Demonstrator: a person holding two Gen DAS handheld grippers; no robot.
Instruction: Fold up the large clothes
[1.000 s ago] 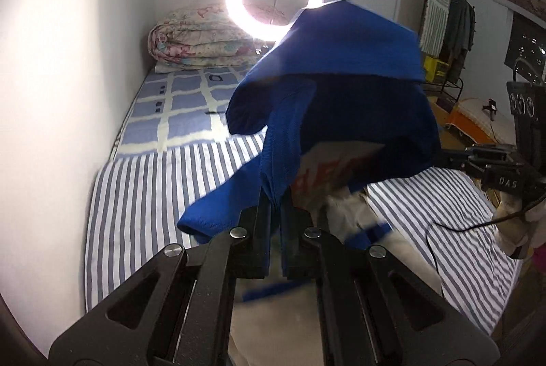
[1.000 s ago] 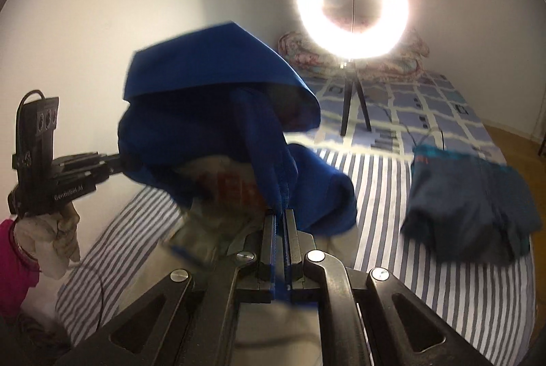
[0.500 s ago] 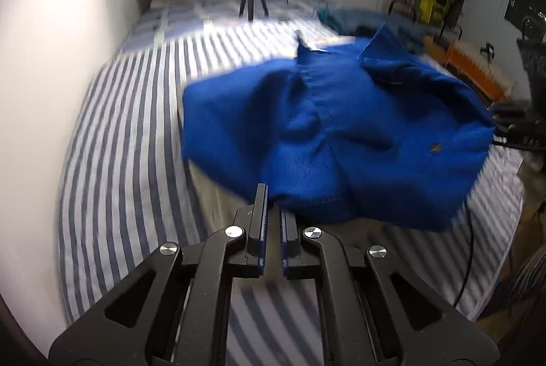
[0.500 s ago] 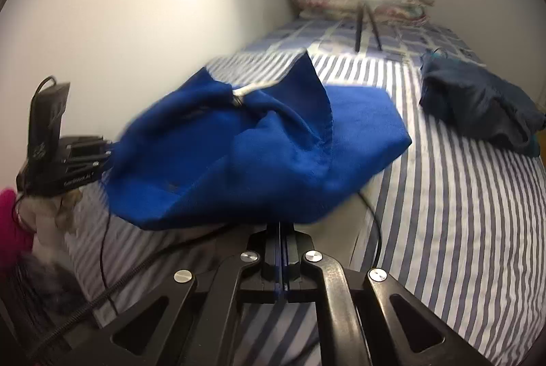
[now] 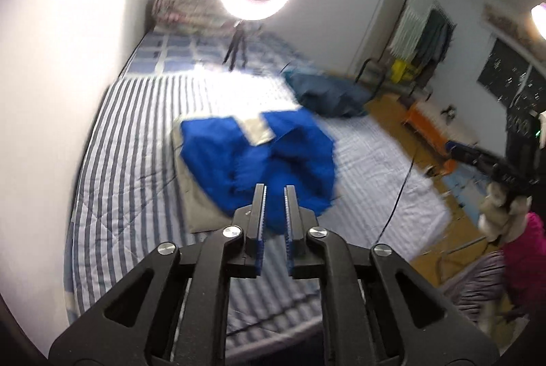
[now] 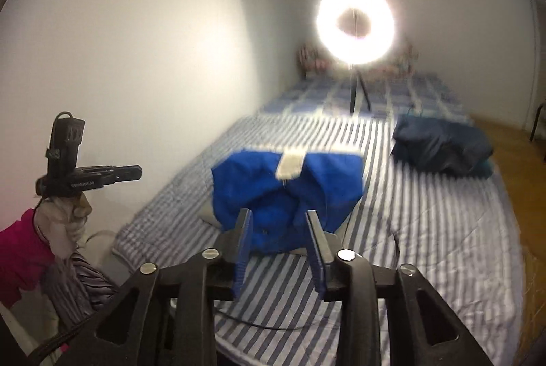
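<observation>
- Blue shirt lies crumpled on my striped bed, on top of a pale beige garment whose edge sticks out at its near-left side; a light patch shows at its far edge.
- My left tongs hang above the near edge of the shirt with a narrow gap between the pads, holding nothing.
- My right tongs are spread wide in front of the same shirt, also empty; whether the tips touch the cloth I cannot tell.
- In the right wrist view the left tongs show off to the left, near the wall.
- Farther up the bed, a dark navy pile sits to the right, well apart from the shirt.
- A ring light on a tripod glows at the head of the bed.
</observation>
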